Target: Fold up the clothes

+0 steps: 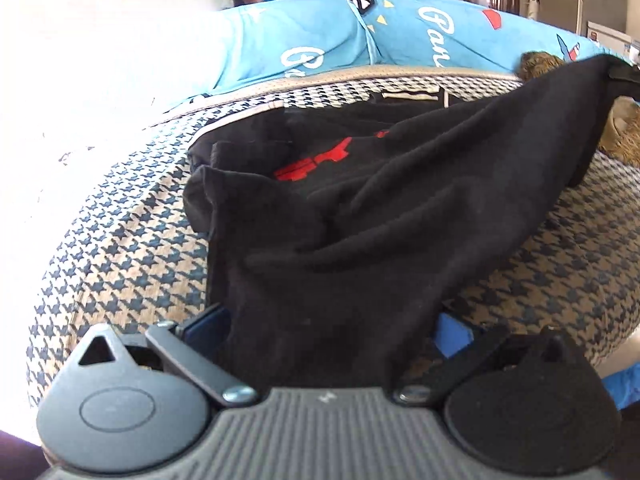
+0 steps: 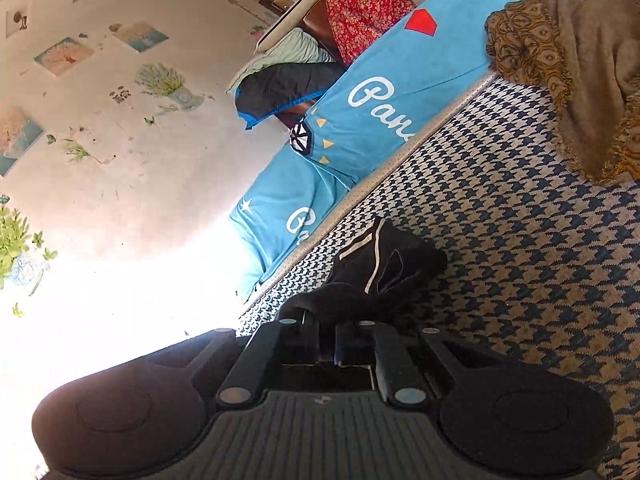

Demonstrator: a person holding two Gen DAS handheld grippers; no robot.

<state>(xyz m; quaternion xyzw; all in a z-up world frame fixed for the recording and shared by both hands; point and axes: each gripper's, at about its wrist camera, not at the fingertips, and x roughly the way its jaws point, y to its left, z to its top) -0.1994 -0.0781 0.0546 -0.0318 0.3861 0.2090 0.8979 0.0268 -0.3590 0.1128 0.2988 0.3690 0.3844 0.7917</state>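
Observation:
A black T-shirt [image 1: 360, 216] with a red print lies crumpled on the houndstooth cover [image 1: 132, 248]. Its near part rises into the wide gap between the jaws of my left gripper [image 1: 328, 328]. The jaws stand far apart and their pads are hidden by the cloth. The shirt's far corner is pulled up taut to the upper right, where my right gripper [image 1: 622, 74] holds it. In the right wrist view my right gripper [image 2: 328, 326] is shut on that black cloth [image 2: 316, 304]. A folded black garment with white stripes [image 2: 384, 260] lies just beyond it.
A brown patterned cloth [image 2: 560, 64] is heaped on the cover's far right. A blue printed sheet [image 2: 384, 92] runs along the cover's far edge beside the wall [image 2: 120, 140]. Pillows and a red flowered cloth [image 2: 360, 12] are piled beyond it.

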